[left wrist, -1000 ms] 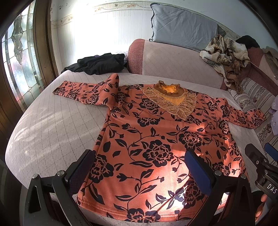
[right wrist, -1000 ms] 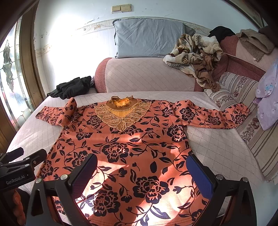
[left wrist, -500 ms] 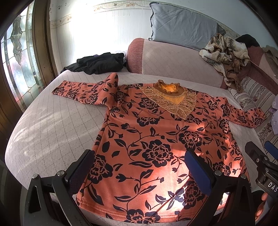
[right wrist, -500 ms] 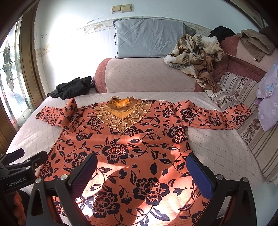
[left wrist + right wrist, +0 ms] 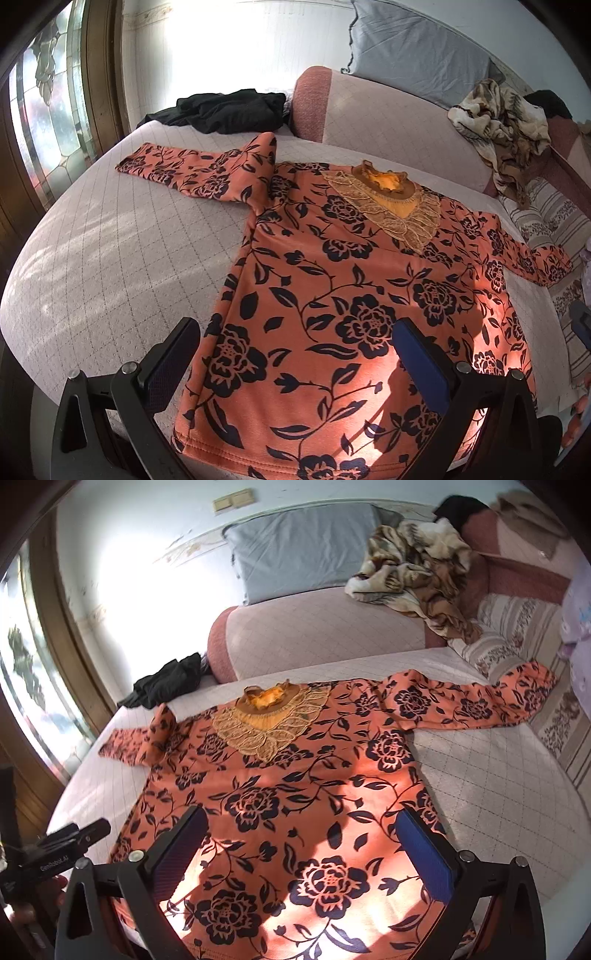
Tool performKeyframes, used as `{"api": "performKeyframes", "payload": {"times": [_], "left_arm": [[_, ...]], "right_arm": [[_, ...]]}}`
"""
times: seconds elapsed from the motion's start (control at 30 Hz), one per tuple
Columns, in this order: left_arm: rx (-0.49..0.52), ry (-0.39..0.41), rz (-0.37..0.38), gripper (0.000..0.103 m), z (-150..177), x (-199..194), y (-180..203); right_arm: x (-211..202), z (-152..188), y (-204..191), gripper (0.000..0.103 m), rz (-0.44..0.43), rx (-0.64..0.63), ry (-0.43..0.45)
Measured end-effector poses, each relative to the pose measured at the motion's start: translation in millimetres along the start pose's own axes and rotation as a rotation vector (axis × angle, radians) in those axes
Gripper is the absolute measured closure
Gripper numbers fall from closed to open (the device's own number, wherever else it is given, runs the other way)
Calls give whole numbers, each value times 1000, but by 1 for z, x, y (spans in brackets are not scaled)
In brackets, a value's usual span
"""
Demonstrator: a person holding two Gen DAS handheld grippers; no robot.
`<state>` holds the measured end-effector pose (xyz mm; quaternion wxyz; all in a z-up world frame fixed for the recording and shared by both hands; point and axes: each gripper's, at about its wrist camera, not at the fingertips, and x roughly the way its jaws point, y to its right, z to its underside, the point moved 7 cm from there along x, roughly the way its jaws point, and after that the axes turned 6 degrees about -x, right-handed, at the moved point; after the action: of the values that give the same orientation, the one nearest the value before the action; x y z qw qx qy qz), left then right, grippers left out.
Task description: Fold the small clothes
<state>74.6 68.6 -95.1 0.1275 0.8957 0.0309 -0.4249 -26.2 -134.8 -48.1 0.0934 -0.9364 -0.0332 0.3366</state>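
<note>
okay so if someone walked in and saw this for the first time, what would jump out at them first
Most striking is the orange floral top, spread flat and face up across the bed, its sleeves out to both sides and a gold lace collar at the neck. Both the left gripper and the right gripper hover open over its hem, holding nothing. Behind, a grey pillow leans on the wall beside a crumpled brown blanket.
</note>
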Motion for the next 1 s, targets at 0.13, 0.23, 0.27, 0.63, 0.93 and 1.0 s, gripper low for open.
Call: {"api": "performKeyframes", "payload": {"times": [0.13, 0.23, 0.27, 0.63, 0.93, 1.0], "left_arm": [[-151, -11, -25, 0, -20, 27, -57], [-219, -23, -81, 0, -35, 50, -95], [-235, -19, -109, 0, -40, 57, -106], [-375, 53, -295, 0, -85, 119, -187], [-298, 5, -362, 0, -77, 136, -186], [-308, 2, -355, 0, -76, 136, -187]], "right_arm": [[4, -21, 95, 0, 7, 189, 32], [19, -32, 189, 1, 61, 382, 41], [26, -34, 220, 2, 74, 450, 43], [99, -96, 420, 32, 478, 595, 46], [154, -112, 444, 98, 769, 466, -67], [158, -123, 437, 98, 768, 418, -73]]}}
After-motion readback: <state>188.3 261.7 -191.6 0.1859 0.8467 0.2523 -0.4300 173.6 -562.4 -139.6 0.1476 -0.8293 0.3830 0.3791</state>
